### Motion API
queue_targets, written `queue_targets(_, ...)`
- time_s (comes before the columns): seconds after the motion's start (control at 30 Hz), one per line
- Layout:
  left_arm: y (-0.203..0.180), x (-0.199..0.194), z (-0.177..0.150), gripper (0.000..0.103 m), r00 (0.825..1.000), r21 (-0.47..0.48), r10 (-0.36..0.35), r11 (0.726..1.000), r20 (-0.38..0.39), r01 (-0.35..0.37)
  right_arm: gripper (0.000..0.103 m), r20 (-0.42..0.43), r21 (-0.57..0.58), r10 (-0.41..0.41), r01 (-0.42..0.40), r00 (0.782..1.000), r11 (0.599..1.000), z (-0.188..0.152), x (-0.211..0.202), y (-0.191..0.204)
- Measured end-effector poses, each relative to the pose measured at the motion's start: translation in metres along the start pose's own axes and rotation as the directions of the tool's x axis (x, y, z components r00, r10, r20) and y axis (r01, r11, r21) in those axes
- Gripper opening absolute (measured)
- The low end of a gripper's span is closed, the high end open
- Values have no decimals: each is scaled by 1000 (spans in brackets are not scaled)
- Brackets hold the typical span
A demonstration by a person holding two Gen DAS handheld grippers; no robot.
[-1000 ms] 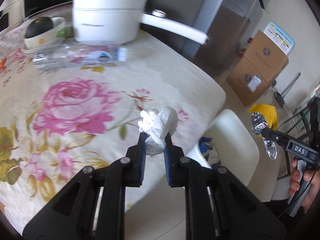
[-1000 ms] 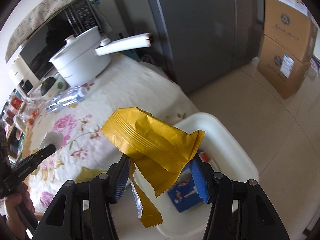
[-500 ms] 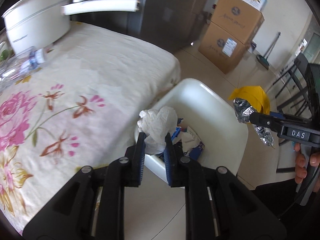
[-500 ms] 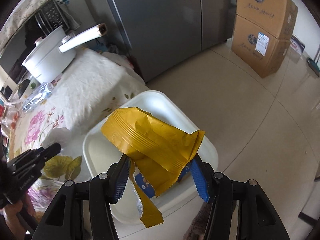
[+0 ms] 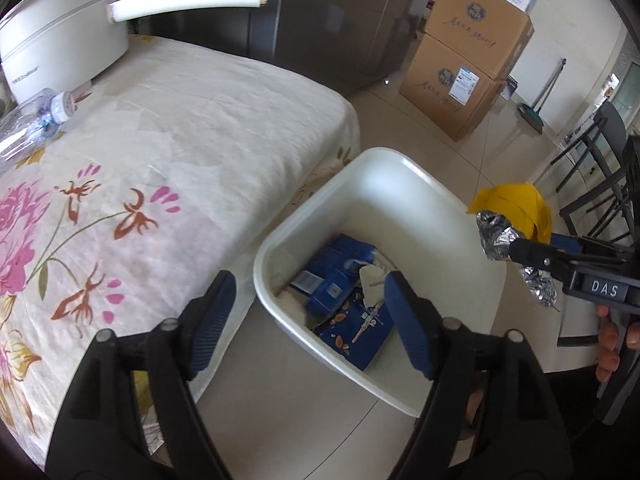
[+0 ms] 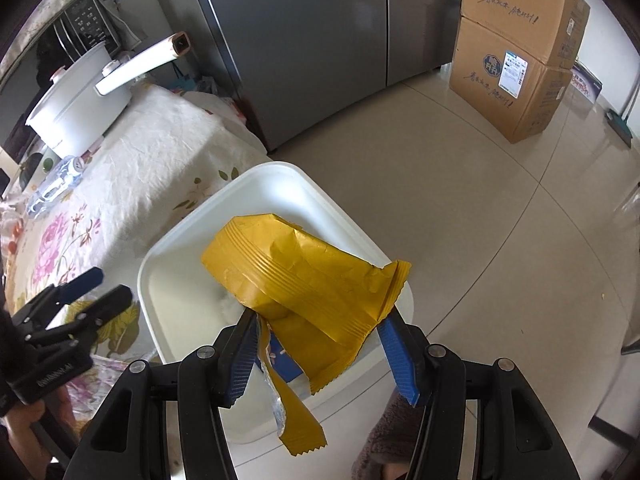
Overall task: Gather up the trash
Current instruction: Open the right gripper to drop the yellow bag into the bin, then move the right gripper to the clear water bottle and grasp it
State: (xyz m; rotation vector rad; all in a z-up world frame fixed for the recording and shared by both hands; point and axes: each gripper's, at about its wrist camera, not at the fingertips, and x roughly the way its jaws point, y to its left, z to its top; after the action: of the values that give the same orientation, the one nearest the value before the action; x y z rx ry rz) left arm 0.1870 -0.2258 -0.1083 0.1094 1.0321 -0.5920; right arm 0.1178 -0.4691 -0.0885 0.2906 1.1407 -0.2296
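Trash fills the bottom of the white plastic bin (image 5: 404, 168) standing on the tiled floor (image 6: 460, 168) just beside the tabletop (image 5: 192, 120) with its flowered cloth: blue snack boxes (image 5: 352, 328) and scraps of pale paper lie there. The left gripper (image 5: 310, 318) hangs above the bin's near rim, and its jaws have just been opening; its blue fingers (image 5: 408, 332) now stand spread wide with nothing between them, the boxes showing in the gap below. In the right-wrist view a blurred white lump shows low in the bin, partly hidden behind the yellow wrapper (image 6: 304, 280).

That crumpled wrapper, silver on the inside, is pinched in the right gripper (image 6: 320, 350), its body bulging up between the blue fingers (image 6: 398, 356) and a torn strip dangling below them. It hangs over the bin's open top, clear of the rim. In the left-wrist view the same wrapper (image 5: 516, 212) sits at the tip of the right gripper, out beyond the bin's far-right edge.

On the tabletop, well apart from the bin, stand a white pot (image 5: 60, 36) with a long handle and a clear plastic bottle (image 5: 32, 128) lying on its side. Two cardboard boxes (image 6: 516, 64) are stacked by the wall.
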Motion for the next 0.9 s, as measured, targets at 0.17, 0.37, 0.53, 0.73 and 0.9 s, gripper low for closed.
queue_targets(0.17, 16, -9, -6, 90, 999, -33, 47, 998, -5, -47, 60, -3, -10, -7, 7, 1000, 1000, -1, 2, 5)
queue_targets(0.37, 29, -15, -9, 100, 996, -60, 89, 994, -20, -90, 79, -9, 3, -6, 6, 1000, 1000, 0, 5, 9)
queue_targets(0.53, 44, -22, -13, 101, 992, -89, 120, 989, -25, -122, 88, -31, 34, 22, -21, 999, 999, 2, 12, 13)
queue_targets(0.73, 68, -36, -14, 101, 988, -151, 151, 977, -18, -152, 88, -52, 4, 24, -24, 998, 1000, 1, 17, 24)
queue_targets(0.9, 99, -49, -14, 101, 983, -235, 179, 955, -31, -181, 88, -32, -66, 20, -23, 999, 998, 4, 10, 45)
